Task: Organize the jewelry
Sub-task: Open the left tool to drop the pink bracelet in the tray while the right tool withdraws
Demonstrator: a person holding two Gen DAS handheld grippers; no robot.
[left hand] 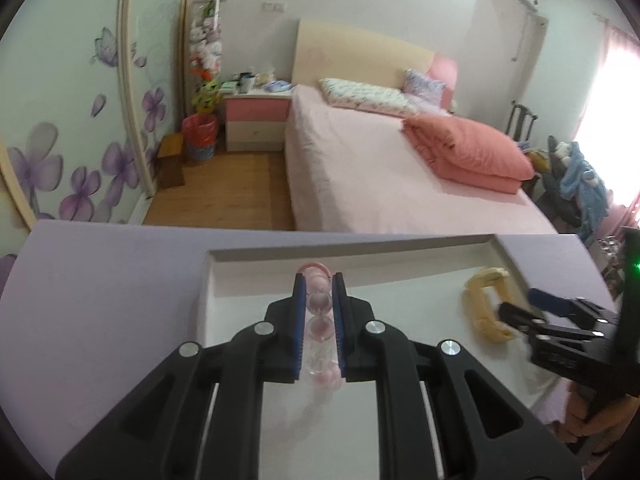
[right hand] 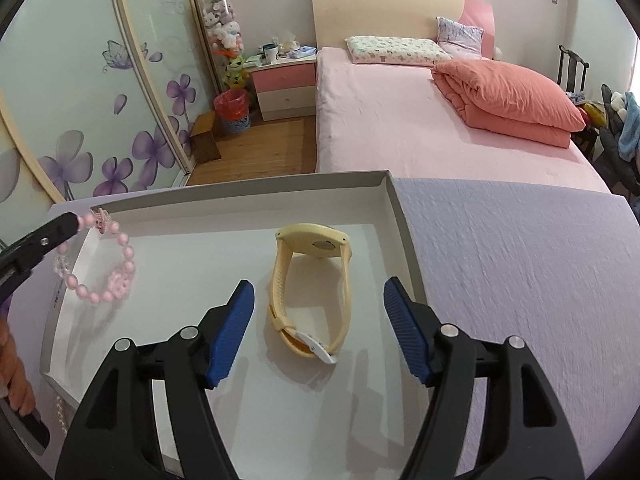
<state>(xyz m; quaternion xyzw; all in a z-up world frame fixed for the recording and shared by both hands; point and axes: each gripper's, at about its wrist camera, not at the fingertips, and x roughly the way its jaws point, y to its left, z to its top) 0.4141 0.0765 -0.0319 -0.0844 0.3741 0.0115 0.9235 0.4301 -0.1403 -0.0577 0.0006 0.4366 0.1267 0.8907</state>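
Blue-padded and spread wide, the right gripper hangs over the yellow watch, which lies free on the floor of the white tray, touched by neither pad; that piece looks already put away. To its left, the left gripper is clenched on the pink bead bracelet, whose loop dangles over the tray's left part, seemingly not yet resting flat. By my reading, setting the bracelet down is what remains. A pearl strand seems to lie outside the tray's near left edge, too small to be sure. Beyond the lilac tablecloth stands a pink bed; nothing blocks the tray.
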